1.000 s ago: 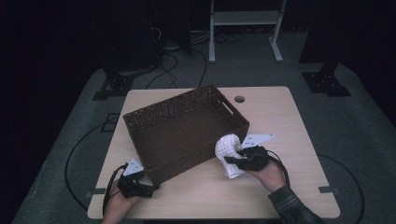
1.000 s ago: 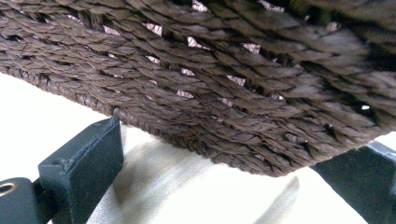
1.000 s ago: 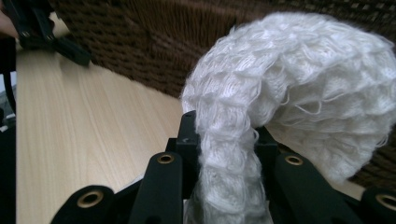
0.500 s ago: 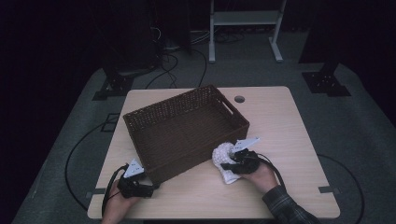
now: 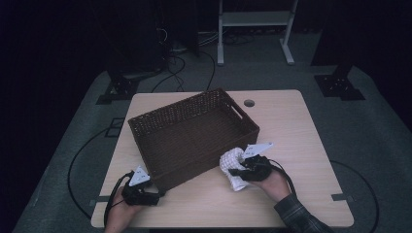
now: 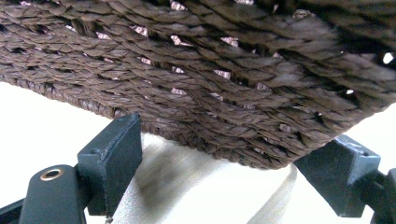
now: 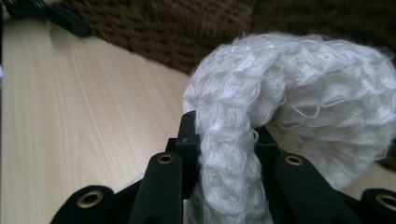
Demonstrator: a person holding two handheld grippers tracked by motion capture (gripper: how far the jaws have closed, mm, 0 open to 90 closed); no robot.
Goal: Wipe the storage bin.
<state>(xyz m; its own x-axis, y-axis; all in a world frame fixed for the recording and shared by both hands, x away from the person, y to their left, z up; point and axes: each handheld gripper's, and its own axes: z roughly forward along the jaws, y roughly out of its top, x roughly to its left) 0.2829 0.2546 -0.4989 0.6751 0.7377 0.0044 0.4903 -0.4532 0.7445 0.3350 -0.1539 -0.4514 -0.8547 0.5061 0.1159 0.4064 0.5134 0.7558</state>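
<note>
Step in hand: judging from the frames, the white cloth [image 5: 233,167] was being carried toward the basket [image 5: 194,133], with the other hand steadying the basket.
Cloth: it was bunched, held just off the basket's near right corner, its lower end hanging down to the surface [image 5: 301,126] or close above it.
Right gripper [image 5: 241,171]: it was just right of the basket's near right corner, its fingers clamped on the cloth.
Cloth against the fingers: in the right gripper view the cloth [image 7: 280,112] rose from between the right fingers [image 7: 189,135] as a narrow pinched neck, then swelled into a loose loop above and ahead of them, toward the basket wall [image 7: 154,28].
Left gripper [image 5: 154,196]: it sat at the basket's near left corner, its fingers apart.
Basket against the left fingers: in the left gripper view the woven corner [image 6: 261,135] hung between the two open fingers [image 6: 114,158]; whether they touched it could not be told.
Doing it well: the cloth would probably need lifting until its hanging end cleared the basket rim, since loose loops could snag on the weave.
Release: it would be best let go well inside the basket, not over the rim.
Steadying: the left fingers could close on the corner to keep the basket from sliding.
</note>
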